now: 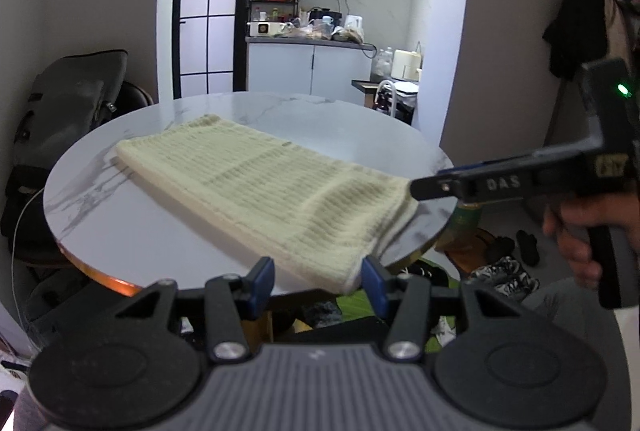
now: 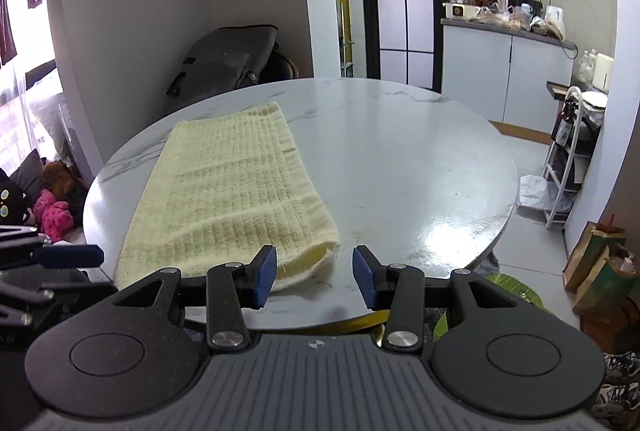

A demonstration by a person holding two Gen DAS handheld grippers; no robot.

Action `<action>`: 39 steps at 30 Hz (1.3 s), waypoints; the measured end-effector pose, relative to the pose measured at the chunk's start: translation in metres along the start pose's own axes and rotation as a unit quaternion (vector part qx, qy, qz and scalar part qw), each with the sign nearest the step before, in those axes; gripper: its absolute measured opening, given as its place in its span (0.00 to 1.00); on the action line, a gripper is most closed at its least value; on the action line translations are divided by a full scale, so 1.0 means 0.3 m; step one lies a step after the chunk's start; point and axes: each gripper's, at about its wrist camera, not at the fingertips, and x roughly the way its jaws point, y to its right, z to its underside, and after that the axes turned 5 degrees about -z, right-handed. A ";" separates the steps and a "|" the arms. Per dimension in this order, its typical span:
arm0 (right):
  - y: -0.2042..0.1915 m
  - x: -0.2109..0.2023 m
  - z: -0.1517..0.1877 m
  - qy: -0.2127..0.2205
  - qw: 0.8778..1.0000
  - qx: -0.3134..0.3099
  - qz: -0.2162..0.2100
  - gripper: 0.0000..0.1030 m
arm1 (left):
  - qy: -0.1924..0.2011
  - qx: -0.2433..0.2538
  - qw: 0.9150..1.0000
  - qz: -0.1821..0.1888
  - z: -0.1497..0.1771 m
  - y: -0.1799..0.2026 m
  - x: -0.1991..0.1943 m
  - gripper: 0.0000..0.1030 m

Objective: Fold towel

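A pale yellow towel [image 1: 264, 187] is laid flat on a round white table [image 1: 352, 135] with grey marble lines. The towel is already folded into a long strip, and more than one layer can be seen at its near end. In the left wrist view the towel is stretched from the far left side of the table to the near right edge, where one corner hangs a little over the rim. The left gripper [image 1: 318, 283] is held low at that near edge. Its two blue pads are spread wide apart and nothing is held between them. The right pad [image 1: 374, 281] is seen just beside the hanging towel corner, but whether it touches the cloth cannot be told. The right gripper [image 1: 430, 188] is seen from the side in this view, with its tip at the right corner of the towel. A hand [image 1: 580, 235] is wrapped around its handle, and a small green light [image 1: 622, 89] is lit on its body. In the right wrist view the towel [image 2: 232, 191] is seen on the left half of the table [image 2: 420, 171], and the right half is left bare and shiny. The right gripper [image 2: 316, 277] is held wide open too, with nothing between its pads. The near corner of the towel lies just past its left pad [image 2: 266, 277]. A kitchen counter [image 2: 508, 27] is seen behind the table, and soft toys [image 2: 52, 207] are piled on the floor at the left.
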 end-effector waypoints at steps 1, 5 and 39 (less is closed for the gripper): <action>0.008 0.001 -0.001 -0.001 1.000 0.001 0.001 0.45 | 0.005 0.007 1.000 0.003 0.003 0.005 -0.003 0.50; 0.039 0.006 -0.007 -0.003 1.000 0.005 0.006 0.45 | 0.018 0.027 0.999 0.013 0.010 0.026 -0.006 0.50; 0.014 -0.032 -0.097 0.040 0.999 -0.020 -0.010 0.04 | 0.031 0.021 0.999 0.011 -0.063 -0.014 -0.042 0.08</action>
